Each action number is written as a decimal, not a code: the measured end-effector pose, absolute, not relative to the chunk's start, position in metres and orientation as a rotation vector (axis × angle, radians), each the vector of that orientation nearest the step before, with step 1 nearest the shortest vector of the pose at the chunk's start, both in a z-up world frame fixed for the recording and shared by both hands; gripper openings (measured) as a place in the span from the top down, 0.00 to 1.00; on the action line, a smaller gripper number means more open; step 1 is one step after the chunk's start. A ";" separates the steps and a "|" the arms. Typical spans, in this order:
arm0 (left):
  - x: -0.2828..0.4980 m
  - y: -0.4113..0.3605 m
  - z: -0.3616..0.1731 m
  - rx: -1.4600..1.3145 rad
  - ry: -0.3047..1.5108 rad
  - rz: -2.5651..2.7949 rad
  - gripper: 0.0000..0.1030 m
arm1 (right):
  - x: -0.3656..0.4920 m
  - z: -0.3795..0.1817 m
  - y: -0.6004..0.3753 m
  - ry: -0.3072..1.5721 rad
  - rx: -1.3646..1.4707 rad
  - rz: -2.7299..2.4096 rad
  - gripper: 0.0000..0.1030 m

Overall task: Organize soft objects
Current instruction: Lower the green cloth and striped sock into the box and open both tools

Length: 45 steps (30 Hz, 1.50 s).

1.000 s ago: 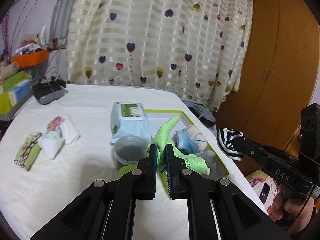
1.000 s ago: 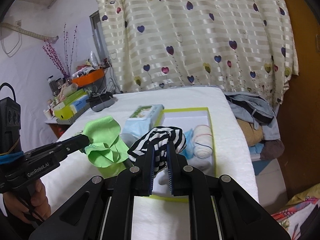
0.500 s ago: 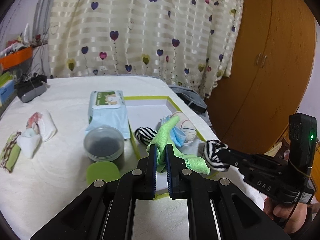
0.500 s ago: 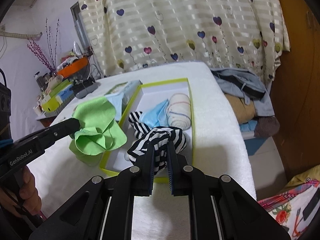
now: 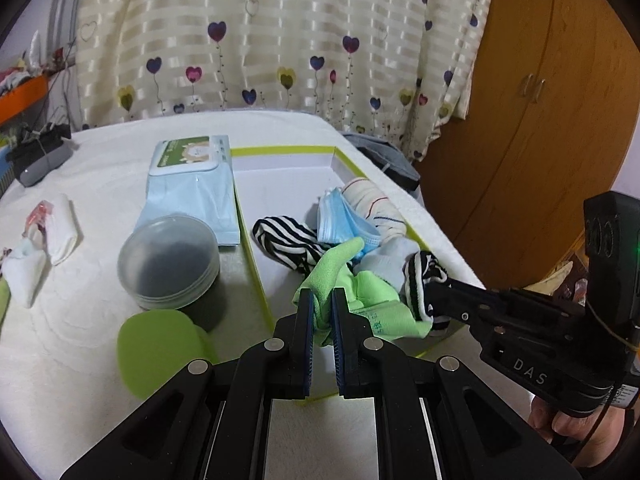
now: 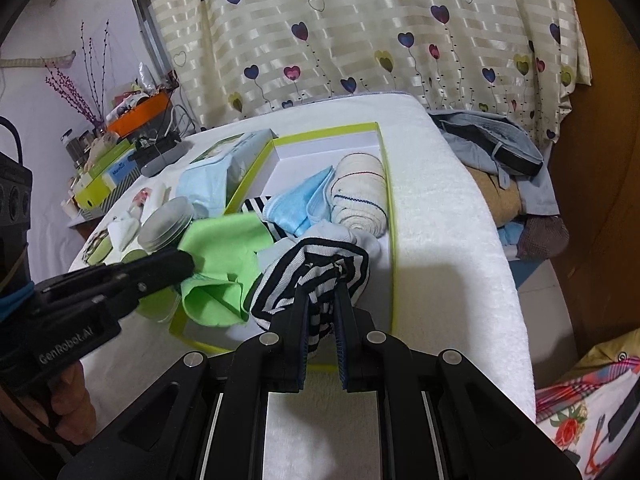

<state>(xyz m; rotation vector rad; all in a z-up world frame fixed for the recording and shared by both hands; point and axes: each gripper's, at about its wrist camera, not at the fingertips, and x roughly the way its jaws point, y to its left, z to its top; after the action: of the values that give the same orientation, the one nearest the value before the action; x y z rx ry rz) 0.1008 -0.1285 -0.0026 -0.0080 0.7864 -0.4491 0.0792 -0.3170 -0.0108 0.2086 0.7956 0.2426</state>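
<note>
My left gripper [image 5: 321, 300] is shut on a lime-green cloth [image 5: 362, 300], held low over the near end of the white box with a lime rim [image 5: 288, 172]. My right gripper [image 6: 322, 300] is shut on a black-and-white striped sock [image 6: 316, 268], just above the same near end of the box [image 6: 390, 240]. Inside the box lie a second striped sock [image 5: 288, 240], a blue face mask [image 5: 344, 220], a rolled cream sock [image 6: 362, 192] and a pale blue sock [image 5: 390, 260]. The two held items hang side by side.
Left of the box sit a wet-wipes pack [image 5: 192, 184], a clear round container [image 5: 170, 260] and a green lid [image 5: 158, 348]. Small folded cloths [image 5: 44, 240] lie at the bed's left. Clothes [image 6: 500, 152] pile beside the bed; a wooden wardrobe [image 5: 540, 120] stands right.
Both grippers have come down and forward with their cloths, from above the bed to just over the near end of the box. Both stay shut.
</note>
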 end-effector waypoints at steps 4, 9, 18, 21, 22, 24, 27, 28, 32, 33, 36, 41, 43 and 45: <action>0.111 -0.133 -0.006 0.000 0.793 -0.439 0.92 | 0.090 -0.013 -0.316 0.796 0.207 0.243 0.88; 0.123 -0.136 -0.009 -0.002 0.798 -0.426 0.92 | 0.106 -0.013 -0.314 0.788 0.195 0.238 0.88; 0.137 -0.141 -0.010 -0.010 0.801 -0.411 0.91 | 0.126 -0.012 -0.314 0.785 0.178 0.242 0.88; 0.138 -0.141 -0.009 -0.012 0.795 -0.415 0.84 | 0.122 -0.010 -0.315 0.784 0.166 0.232 0.83; 0.137 -0.140 -0.009 -0.019 0.793 -0.421 0.78 | 0.120 -0.009 -0.315 0.783 0.161 0.228 0.81; 0.135 -0.139 -0.008 -0.025 0.787 -0.427 0.75 | 0.114 -0.008 -0.315 0.780 0.149 0.219 0.76; 0.130 -0.137 -0.006 -0.023 0.785 -0.430 0.75 | 0.105 -0.005 -0.315 0.775 0.139 0.210 0.55; 0.128 -0.137 -0.005 -0.022 0.782 -0.433 0.75 | 0.102 -0.004 -0.315 0.771 0.141 0.208 0.54; 0.113 -0.133 0.001 -0.017 0.760 -0.437 0.74 | 0.091 0.002 -0.314 0.755 0.135 0.209 0.54; 0.110 -0.131 0.002 -0.020 0.755 -0.438 0.74 | 0.089 0.004 -0.313 0.752 0.131 0.210 0.54; 0.101 -0.128 0.006 -0.025 0.748 -0.437 0.74 | 0.082 0.007 -0.311 0.748 0.125 0.208 0.54; 0.087 -0.122 0.012 -0.021 0.732 -0.426 0.74 | 0.068 0.017 -0.307 0.726 0.123 0.206 0.54; 0.080 -0.120 0.016 -0.019 0.721 -0.419 0.74 | 0.063 0.020 -0.304 0.719 0.122 0.209 0.54; 0.074 -0.117 0.019 -0.020 0.710 -0.416 0.74 | 0.057 0.023 -0.300 0.713 0.115 0.212 0.54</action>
<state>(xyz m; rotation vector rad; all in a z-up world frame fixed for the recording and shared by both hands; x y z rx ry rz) 0.0737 -0.1168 0.0195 -0.0200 0.7099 -0.4163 0.0575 -0.3002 0.0227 0.1150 0.7127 0.2120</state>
